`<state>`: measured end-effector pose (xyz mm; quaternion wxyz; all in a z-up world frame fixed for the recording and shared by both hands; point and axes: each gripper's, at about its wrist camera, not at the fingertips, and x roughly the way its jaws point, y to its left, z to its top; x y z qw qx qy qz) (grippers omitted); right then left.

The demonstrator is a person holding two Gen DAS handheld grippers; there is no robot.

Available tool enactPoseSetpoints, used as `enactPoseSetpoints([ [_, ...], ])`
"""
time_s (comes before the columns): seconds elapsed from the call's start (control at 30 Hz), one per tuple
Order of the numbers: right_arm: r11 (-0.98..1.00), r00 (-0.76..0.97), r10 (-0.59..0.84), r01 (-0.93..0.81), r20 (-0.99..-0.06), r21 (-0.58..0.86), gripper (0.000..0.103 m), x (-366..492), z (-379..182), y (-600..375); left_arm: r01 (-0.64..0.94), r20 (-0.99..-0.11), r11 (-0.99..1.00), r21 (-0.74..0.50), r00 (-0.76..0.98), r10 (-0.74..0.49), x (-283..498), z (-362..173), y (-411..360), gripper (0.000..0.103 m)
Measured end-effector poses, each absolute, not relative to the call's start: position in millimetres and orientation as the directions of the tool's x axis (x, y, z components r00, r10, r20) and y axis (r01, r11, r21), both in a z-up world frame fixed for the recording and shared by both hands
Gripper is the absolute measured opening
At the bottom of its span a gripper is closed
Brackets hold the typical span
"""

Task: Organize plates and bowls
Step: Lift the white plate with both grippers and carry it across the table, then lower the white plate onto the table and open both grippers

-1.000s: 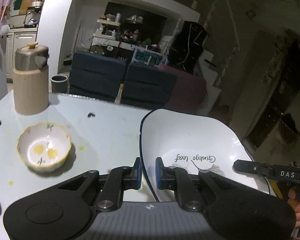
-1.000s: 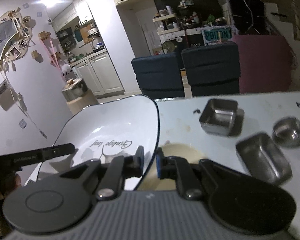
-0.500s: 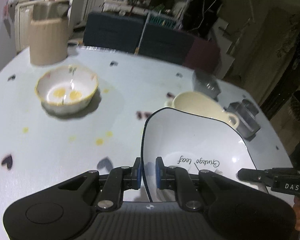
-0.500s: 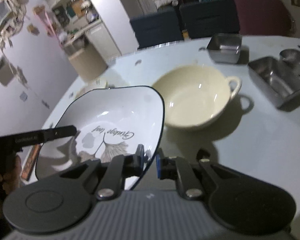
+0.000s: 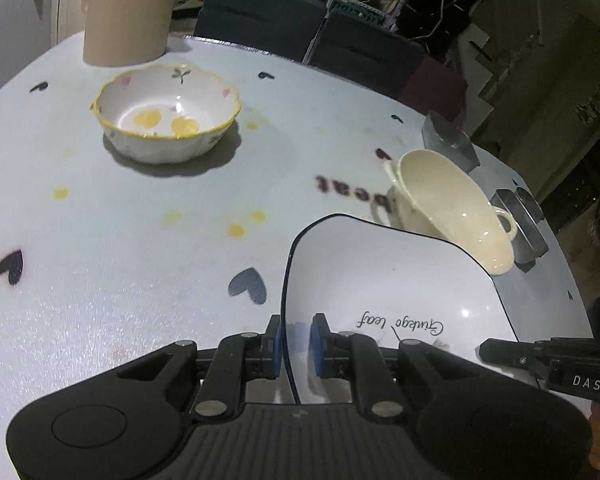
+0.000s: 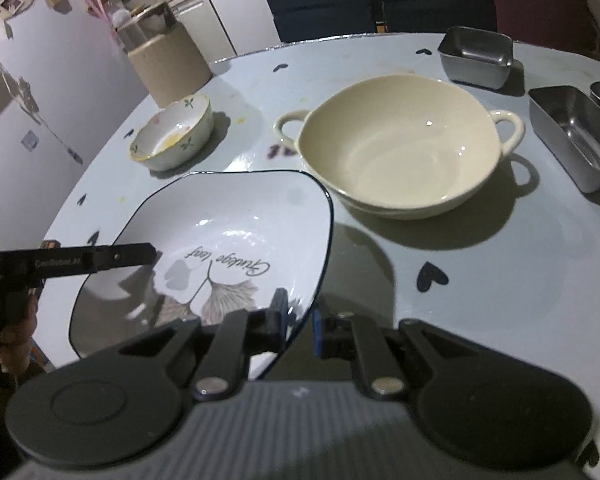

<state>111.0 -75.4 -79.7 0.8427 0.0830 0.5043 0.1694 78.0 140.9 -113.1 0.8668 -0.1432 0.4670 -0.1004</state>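
A white square plate (image 6: 220, 236) with a dark rim line and a ginkgo-leaf print hangs between two handheld grippers above a pale, heart-dotted table (image 5: 140, 260), carried rim to rim. The left gripper (image 5: 296, 344) is closed to a narrow gap on the plate's left edge, its blue pads on either face of the rim; the right gripper (image 6: 300, 320) is pinched the same way on the opposite edge. Whether the plate's underside already touches the tabletop cannot be told from either wrist view, though the shadow beneath it suggests it sits just above.

Just beyond the plate stands a cream two-handled bowl (image 6: 400, 152), its near rim close beside the plate's far corner. A small scalloped bowl (image 5: 168, 114) with yellow hearts inside sits farther off to the left, near a beige canister (image 5: 124, 16). Steel containers (image 6: 476, 56) line the far right of the table.

The plate looks like glazed ceramic: stiff, fairly heavy for a thin-edge pinch, slick and liable to chip (a knock against the cream bowl seems the nearest hazard). Opposite rims, held level by both grippers at once, appear the sound place to take it, and letting one side go first would likely tip it.
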Motion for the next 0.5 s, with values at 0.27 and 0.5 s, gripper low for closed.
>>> enactPoseSetpoints([
  [0.27, 0.939, 0.405, 0.342, -0.191, -0.848, 0.287, 0.015, 120, -86, -58, 0.014, -0.781, 0.932, -0.361, 0.542, -0.311, 88, -126, 150, 0.018],
  [0.5, 0.944, 0.412, 0.325, -0.188, -0.851, 0.27, 0.015, 126, -87, -50, 0.009, -0.779, 0.932, -0.362, 0.547, -0.307, 99, -135, 151, 0.019],
])
